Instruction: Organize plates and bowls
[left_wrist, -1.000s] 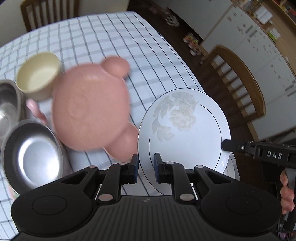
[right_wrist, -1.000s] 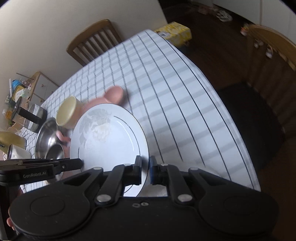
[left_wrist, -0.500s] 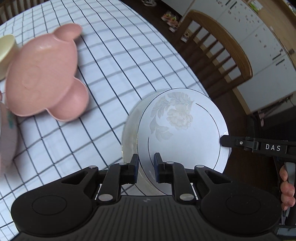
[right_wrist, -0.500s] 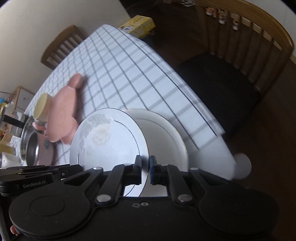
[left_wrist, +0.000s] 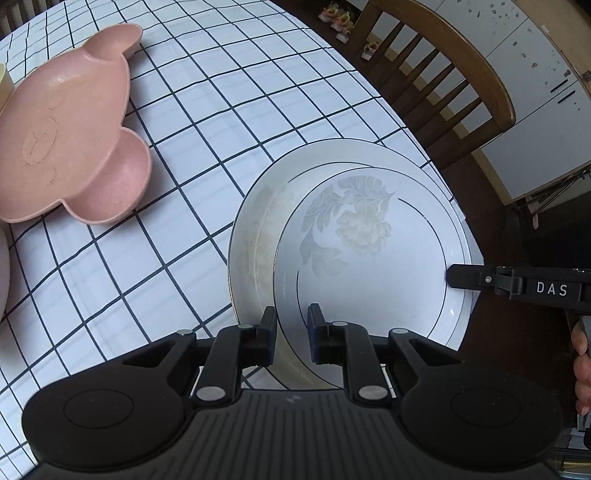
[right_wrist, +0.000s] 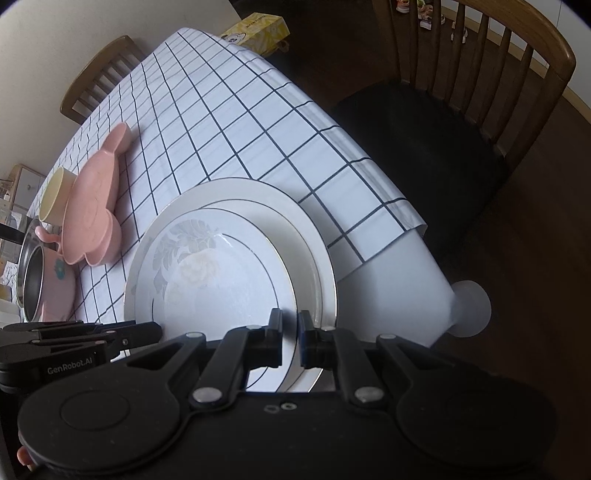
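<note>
Floral plate, gripped at opposite rim points by the left gripper and right gripper, both clenched on it, sits tilted within a larger white plate at the table's near corner. The pink bear-shaped dish is empty; a steel bowl rests in a pink bowl beside a cream cup. A second ago the floral plate was aloft, the larger plate unseen. The larger plate lies near the edge by a wooden chair; bare checked cloth stretches beyond.
</note>
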